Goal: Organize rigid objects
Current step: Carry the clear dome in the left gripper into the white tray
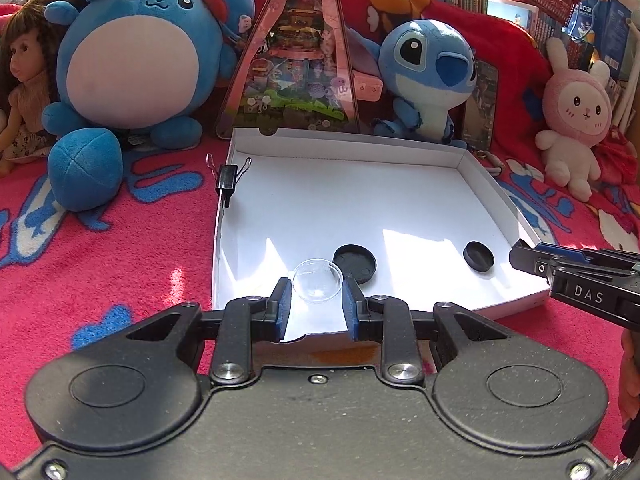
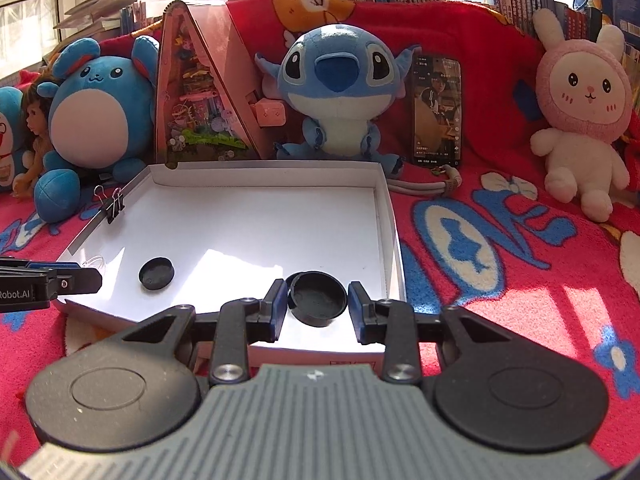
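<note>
Low centre of the left wrist view, the left gripper [image 1: 316,306], jaws spread, brackets a clear cup [image 1: 317,285], judged light, stiff, slippery, best pinched across its rim; likewise the right gripper [image 2: 318,304] flanks, without contact, a rigid black cap [image 2: 317,297] in the white tray [image 2: 384,216].

The left tool [image 1: 316,300] is matte black plastic: two round raised discs on a broad body, angled linkage arms with silver screws, and fingers faced with blue pads [image 1: 285,308]. The right tool [image 2: 318,300] has the same black discs, silver-screwed arms and blue pads [image 2: 276,312], but a grey ribbed centre plate; white "DAS" lettering marks its side.
</note>
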{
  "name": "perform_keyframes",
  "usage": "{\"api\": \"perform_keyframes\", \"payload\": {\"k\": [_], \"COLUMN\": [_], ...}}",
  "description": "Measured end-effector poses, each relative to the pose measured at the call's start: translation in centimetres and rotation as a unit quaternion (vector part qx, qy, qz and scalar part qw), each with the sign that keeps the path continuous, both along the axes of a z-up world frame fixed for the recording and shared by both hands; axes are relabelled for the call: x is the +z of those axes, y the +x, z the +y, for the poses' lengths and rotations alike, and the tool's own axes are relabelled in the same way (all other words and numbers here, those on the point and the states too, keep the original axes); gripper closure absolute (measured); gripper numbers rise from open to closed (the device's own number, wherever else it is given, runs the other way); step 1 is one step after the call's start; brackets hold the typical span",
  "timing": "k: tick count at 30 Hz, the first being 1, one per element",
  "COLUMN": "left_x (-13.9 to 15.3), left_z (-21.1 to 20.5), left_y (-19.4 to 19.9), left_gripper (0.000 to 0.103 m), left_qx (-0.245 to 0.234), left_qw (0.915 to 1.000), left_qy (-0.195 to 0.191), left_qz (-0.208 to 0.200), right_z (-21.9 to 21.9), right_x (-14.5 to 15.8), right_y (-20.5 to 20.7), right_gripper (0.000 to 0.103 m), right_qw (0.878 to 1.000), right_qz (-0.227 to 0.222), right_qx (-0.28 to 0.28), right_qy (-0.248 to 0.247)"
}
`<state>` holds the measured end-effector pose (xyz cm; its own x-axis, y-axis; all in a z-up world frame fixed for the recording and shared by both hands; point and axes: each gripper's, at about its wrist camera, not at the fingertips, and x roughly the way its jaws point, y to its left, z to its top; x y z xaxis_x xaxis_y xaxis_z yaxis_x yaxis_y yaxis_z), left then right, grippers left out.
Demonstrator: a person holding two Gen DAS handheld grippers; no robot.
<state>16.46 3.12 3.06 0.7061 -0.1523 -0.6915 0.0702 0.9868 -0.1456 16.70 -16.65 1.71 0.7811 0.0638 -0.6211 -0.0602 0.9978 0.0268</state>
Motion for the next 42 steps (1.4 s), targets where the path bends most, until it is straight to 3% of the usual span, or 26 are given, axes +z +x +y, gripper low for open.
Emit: {"api": "perform_keyframes", "payload": {"k": [10,24,42], "left_x": [-0.8,-0.5,-1.4], "left_z": [-0.4,-0.3,-1.1], "left_y": [0.9,1.6,2.3], "left_gripper": [0.077,0.077,0.077], "left_qx": [0.004,0.006,0.0], "left_qw": [0.9999,0.9999,0.9997], "left_qy": [0.006,0.007,0.013], "left_qz": [0.011,0.014,0.021], "right_z": [0.0,-0.1,1.7], "right_x": [-0.5,0.3,-1.0], "right_y": [1.6,5.4,6.9], "right_gripper": [0.065,0.065,0.064], "right_qw": [1.0,0.996,0.993], "right_qz": [0.023,0.09,0.112], "right_qx": [0.001,0.003,0.01], "right_qy": [0.002,0.023,-0.031]}}
